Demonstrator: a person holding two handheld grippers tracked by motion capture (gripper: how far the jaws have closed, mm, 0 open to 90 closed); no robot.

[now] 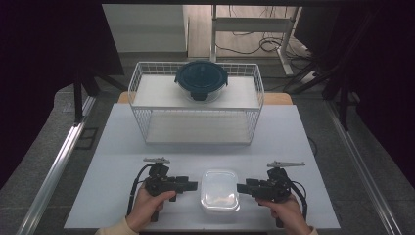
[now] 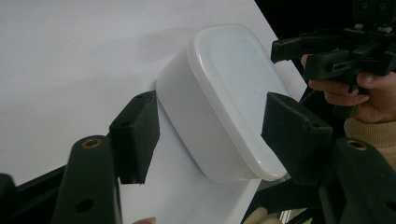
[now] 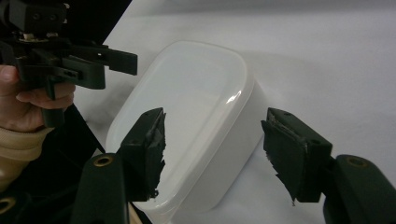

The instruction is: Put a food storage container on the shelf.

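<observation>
- On the white desk (image 1: 122,161) in the high view, near its front edge: white lidded box (image 1: 220,191) lying flat, between left claw (image 1: 194,185) and right claw (image 1: 240,188), both aimed inward at its short sides from close by.
- Farther back: wire basket (image 1: 195,100) with a dark round lidded bowl (image 1: 201,81) on its upper shelf, well apart from the box.
- In the left claw view: left claw (image 2: 219,135) apart, one pad on either side of the box (image 2: 224,102), no pressing to be made out; right claw (image 2: 289,46) beyond the far end.
- In the right claw view: right claw (image 3: 215,149) apart, box (image 3: 196,116) end between the pads, gap clear on the right side; left claw (image 3: 126,60) at the far end, held by a hand (image 3: 28,102).
</observation>
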